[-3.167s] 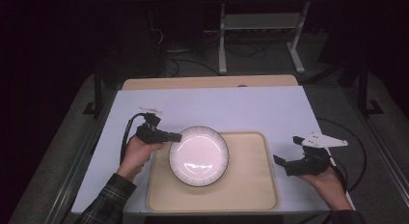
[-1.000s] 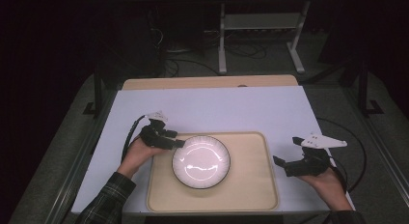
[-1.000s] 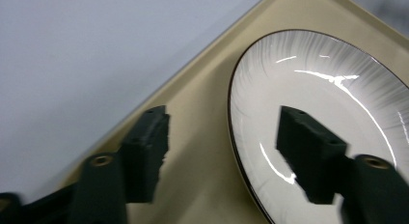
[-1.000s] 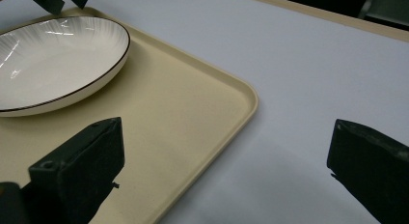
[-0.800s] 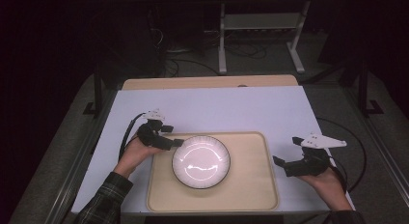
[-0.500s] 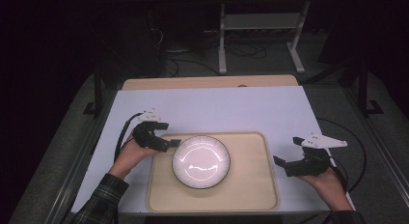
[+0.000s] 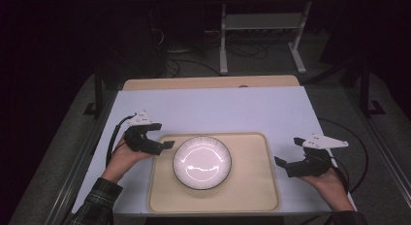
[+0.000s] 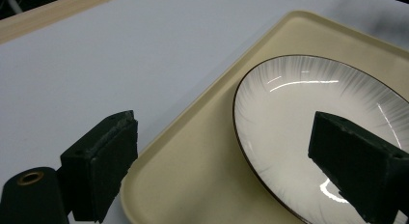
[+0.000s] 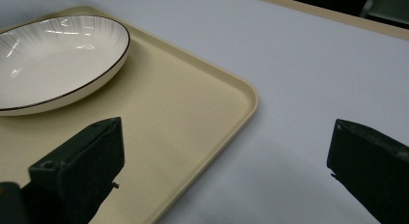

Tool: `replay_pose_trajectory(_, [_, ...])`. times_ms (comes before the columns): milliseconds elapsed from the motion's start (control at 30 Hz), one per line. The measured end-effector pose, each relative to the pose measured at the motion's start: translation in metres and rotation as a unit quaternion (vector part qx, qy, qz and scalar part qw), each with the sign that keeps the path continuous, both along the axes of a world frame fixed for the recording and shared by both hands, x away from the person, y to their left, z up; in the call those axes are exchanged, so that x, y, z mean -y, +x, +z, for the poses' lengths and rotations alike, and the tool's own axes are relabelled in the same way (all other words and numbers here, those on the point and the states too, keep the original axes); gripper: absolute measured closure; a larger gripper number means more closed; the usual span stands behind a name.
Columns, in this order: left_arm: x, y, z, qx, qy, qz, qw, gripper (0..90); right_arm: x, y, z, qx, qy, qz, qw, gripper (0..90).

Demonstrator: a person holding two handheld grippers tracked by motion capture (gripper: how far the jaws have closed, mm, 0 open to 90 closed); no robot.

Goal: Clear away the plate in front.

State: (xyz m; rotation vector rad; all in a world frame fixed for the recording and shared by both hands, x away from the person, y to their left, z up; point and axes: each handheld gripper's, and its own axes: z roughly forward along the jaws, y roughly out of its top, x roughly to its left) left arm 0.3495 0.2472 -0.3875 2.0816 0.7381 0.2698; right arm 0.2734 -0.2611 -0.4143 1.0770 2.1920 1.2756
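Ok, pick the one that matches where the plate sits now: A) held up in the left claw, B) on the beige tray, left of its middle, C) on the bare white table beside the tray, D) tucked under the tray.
B: the plate rests flat on the beige tray, left of its middle, and the left claw is open beside it, holding nothing.

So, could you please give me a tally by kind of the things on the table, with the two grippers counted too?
Plates: 1, white with a dark rim.
Trays: 1, beige, under the plate.
Grippers: 2, the left gripper and the right gripper, both open.
Total: 4.
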Motion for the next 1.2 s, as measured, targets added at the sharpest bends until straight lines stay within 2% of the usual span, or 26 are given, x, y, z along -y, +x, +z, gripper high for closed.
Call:
replay_pose_trajectory(433, [-0.019, -0.016, 0.002, 0.014, 0.0, 0.025, 0.9996, 9.5, 0.001, -0.001, 0.0, -0.001, 0.002, 0.0, 1.0, 0.0])
replay_pose_trajectory(1000, [-0.034, -0.038, -0.002, 0.035, 0.023, 0.039, 0.9984, 9.5, 0.003, -0.005, -0.001, -0.002, 0.0, -0.003, 1.0, 0.0])
replay_pose_trajectory(1200, [-0.039, -0.046, -0.004, 0.042, 0.023, 0.043, 0.9979, 9.5, 0.004, -0.006, -0.002, -0.003, 0.0, -0.003, 1.0, 0.0])
